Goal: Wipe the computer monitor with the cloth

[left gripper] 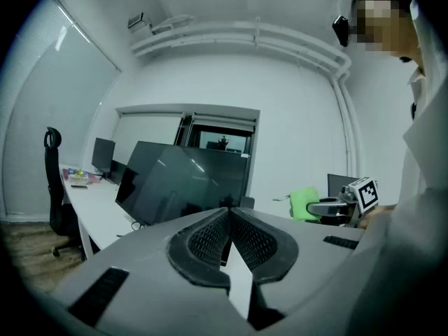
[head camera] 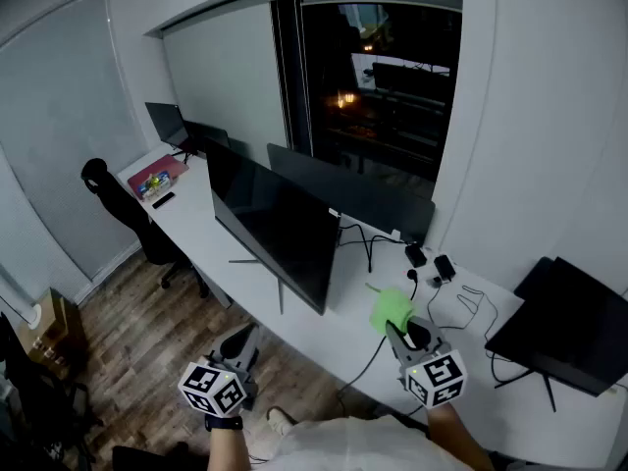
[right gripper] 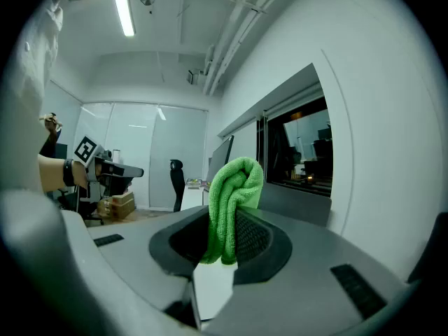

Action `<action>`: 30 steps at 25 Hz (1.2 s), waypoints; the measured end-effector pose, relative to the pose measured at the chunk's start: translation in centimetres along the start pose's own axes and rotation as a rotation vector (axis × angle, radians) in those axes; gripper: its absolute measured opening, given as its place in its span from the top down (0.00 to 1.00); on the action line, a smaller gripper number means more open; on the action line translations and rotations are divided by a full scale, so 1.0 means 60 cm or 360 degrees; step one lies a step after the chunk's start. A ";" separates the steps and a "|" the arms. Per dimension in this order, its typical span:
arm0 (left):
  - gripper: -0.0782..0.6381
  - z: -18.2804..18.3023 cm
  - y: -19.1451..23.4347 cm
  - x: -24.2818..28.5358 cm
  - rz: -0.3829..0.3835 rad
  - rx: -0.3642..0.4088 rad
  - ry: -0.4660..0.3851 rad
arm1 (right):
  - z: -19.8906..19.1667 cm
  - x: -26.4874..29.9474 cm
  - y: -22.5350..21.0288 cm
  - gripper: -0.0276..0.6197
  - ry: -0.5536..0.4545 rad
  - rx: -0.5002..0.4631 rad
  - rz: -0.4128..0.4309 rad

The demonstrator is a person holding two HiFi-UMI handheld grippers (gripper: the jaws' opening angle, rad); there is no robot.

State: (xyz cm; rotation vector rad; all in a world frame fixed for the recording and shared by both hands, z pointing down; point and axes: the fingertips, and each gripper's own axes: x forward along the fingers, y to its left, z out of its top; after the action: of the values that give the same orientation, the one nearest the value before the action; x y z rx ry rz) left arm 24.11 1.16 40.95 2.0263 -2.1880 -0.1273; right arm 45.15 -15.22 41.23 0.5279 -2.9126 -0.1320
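Green cloth (right gripper: 236, 184) fast in the right claw (right gripper: 224, 222)

Long white desk (head camera: 316, 328): large monitor (head camera: 275, 222), second monitor (head camera: 365, 190) behind, black cables (head camera: 469, 304), adapters (head camera: 444, 266), pink tray (head camera: 155, 175) far end.

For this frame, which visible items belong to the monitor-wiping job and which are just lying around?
Job: green cloth, clamped in the right gripper; large monitor; left gripper, shut and empty.
Lying about: office chair; loose cables; black adapters; pink item at the desk's far end.
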 end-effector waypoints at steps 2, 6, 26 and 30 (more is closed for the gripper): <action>0.86 0.002 -0.002 -0.001 -0.0007 -0.0001 -0.0004 | 0.003 0.001 0.002 0.85 -0.0002 -0.0004 0.0001; 0.86 0.007 0.003 -0.007 -0.0003 0.0000 -0.0009 | 0.009 0.005 0.009 0.85 -0.0009 -0.0012 0.0005; 0.86 0.002 0.004 0.000 -0.0047 -0.0007 0.0013 | 0.017 0.034 0.019 0.85 -0.0019 0.0048 0.0085; 0.86 0.002 0.022 -0.004 -0.0040 -0.0024 0.0022 | 0.048 0.068 0.010 0.85 -0.0021 -0.0008 0.0064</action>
State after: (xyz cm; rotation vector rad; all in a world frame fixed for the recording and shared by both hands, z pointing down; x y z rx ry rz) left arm 22.83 1.52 41.05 2.0411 -2.1469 -0.1321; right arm 40.66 -15.96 39.12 0.4691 -2.9331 -0.1376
